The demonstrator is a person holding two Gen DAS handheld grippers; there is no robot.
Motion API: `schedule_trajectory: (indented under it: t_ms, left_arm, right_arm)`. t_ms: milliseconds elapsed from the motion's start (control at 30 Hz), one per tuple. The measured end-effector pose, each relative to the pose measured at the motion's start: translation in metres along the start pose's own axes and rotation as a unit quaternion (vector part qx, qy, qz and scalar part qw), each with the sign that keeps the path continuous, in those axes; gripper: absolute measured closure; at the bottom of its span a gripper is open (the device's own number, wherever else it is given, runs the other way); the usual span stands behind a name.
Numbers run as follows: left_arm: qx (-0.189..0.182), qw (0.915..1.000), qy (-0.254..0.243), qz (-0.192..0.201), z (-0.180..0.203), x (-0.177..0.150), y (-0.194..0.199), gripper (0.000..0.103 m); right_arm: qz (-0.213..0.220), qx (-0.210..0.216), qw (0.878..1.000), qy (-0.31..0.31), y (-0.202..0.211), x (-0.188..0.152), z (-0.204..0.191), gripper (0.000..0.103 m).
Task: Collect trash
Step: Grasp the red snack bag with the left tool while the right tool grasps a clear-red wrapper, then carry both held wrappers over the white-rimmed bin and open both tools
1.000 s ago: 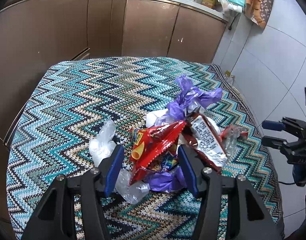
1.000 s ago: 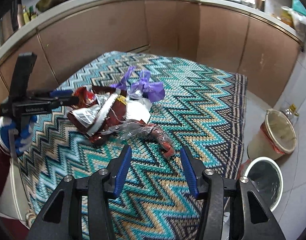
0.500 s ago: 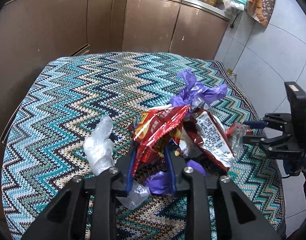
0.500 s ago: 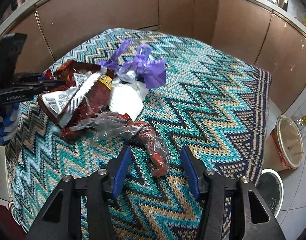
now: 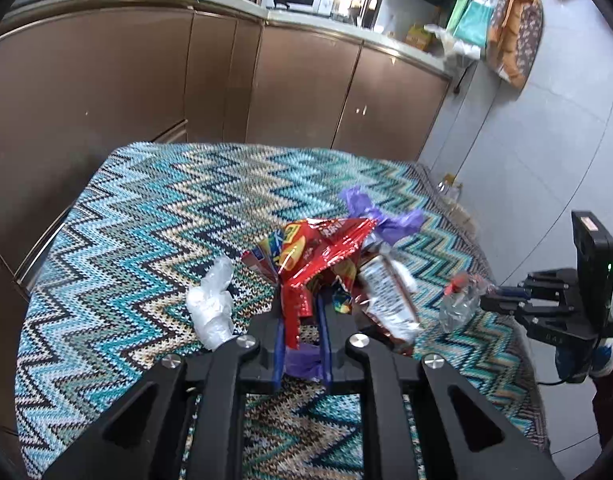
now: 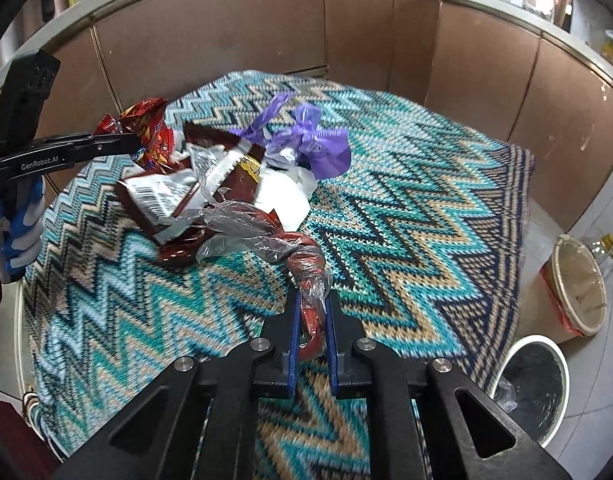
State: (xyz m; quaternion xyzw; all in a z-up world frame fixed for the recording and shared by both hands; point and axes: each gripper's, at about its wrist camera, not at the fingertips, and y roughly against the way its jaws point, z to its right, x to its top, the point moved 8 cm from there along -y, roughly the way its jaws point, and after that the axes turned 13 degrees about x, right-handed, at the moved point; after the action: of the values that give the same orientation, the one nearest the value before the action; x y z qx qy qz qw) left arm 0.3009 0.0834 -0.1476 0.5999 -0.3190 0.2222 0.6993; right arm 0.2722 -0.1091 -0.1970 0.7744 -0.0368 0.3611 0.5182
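The left gripper (image 5: 300, 322) was closed on a red snack bag (image 5: 318, 256), in the trash pile on the zigzag cloth (image 5: 138, 240). The right gripper (image 6: 312, 320) was closed on a clear plastic wrapper (image 6: 306, 268) at the near edge of the pile. A white bin (image 6: 534, 376) stood on the floor, far right.

Glossy red foil snack wrapper (image 5: 318, 252), thin purple plastic bag (image 6: 306, 140) and crinkled clear film (image 6: 242, 232) lie on a matt, knitted-looking zigzag cloth (image 6: 406, 220); cabinet fronts (image 5: 306, 88) appear smooth.
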Motion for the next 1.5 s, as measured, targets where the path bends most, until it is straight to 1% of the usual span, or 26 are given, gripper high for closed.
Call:
schedule_trajectory:
  t_ms: [100,200,333,467,533,567,600,633,667,867,967,1033,1067,1100,1267,1367,1500]
  left_arm:
    - [-0.002,0.9999,0.007,0.014,-0.004,0.003,0.018,0.090]
    - [0.002,0.9996,0.004,0.027,-0.004,0.004,0.035,0.090]
    - [-0.002,0.9991,-0.009,0.042,0.012,0.005,0.056,0.090]
    - [-0.020,0.9981,-0.031,0.050,0.048,0.010,0.068,0.090]
    - [-0.037,0.9969,-0.045,0.053,0.075,0.016,0.069,0.090]
    - [-0.043,0.9964,-0.050,0.053,0.086,0.018,0.069,0.090]
    - [-0.052,0.9954,-0.060,0.053,0.104,0.021,0.068,0.090]
    - [-0.057,0.9948,-0.066,0.052,0.115,0.023,0.067,0.090]
    - [-0.066,0.9934,-0.078,0.052,0.134,0.025,0.065,0.090]
    - [-0.111,0.9834,-0.136,0.044,0.237,0.035,0.050,0.090]
    - [-0.125,0.9781,-0.163,0.032,0.288,0.039,0.032,0.090]
    - [-0.129,0.9757,-0.176,0.025,0.315,0.041,0.019,0.090]
    - [-0.131,0.9738,-0.185,0.018,0.335,0.042,0.008,0.090]
    - [-0.132,0.9729,-0.190,0.014,0.345,0.042,0.002,0.090]
    - [-0.134,0.9656,-0.222,-0.013,0.422,0.043,-0.048,0.090]
    - [-0.134,0.9635,-0.230,-0.032,0.456,0.040,-0.082,0.090]
    - [-0.138,0.9613,-0.230,-0.060,0.488,0.033,-0.120,0.090]
  right_arm:
    - [0.017,-0.004,1.000,-0.003,0.020,-0.005,-0.008,0.092]
    - [0.035,-0.005,0.999,-0.005,0.035,-0.006,-0.019,0.092]
    - [0.058,-0.006,0.998,-0.011,0.057,-0.015,-0.030,0.092]
    - [0.084,-0.016,0.996,-0.026,0.082,-0.025,-0.028,0.092]
    - [0.098,-0.025,0.994,-0.039,0.098,-0.032,-0.020,0.092]
    - [0.106,-0.036,0.993,-0.047,0.109,-0.037,-0.013,0.092]
    - [0.110,-0.042,0.992,-0.053,0.115,-0.040,-0.007,0.092]
    - [0.117,-0.053,0.990,-0.066,0.126,-0.046,0.003,0.092]
    - [0.120,-0.059,0.988,-0.073,0.132,-0.048,0.010,0.092]
    - [0.143,-0.122,0.972,-0.141,0.183,-0.085,0.076,0.092]
    - [0.149,-0.149,0.961,-0.180,0.201,-0.107,0.110,0.092]
    - [0.148,-0.168,0.952,-0.210,0.208,-0.122,0.138,0.092]
    - [0.147,-0.173,0.949,-0.220,0.209,-0.127,0.150,0.092]
    - [0.145,-0.179,0.945,-0.232,0.209,-0.133,0.163,0.092]
    - [0.128,-0.205,0.928,-0.283,0.198,-0.156,0.227,0.092]
    - [0.118,-0.216,0.920,-0.304,0.188,-0.164,0.260,0.092]
    - [0.103,-0.225,0.915,-0.319,0.173,-0.170,0.294,0.092]
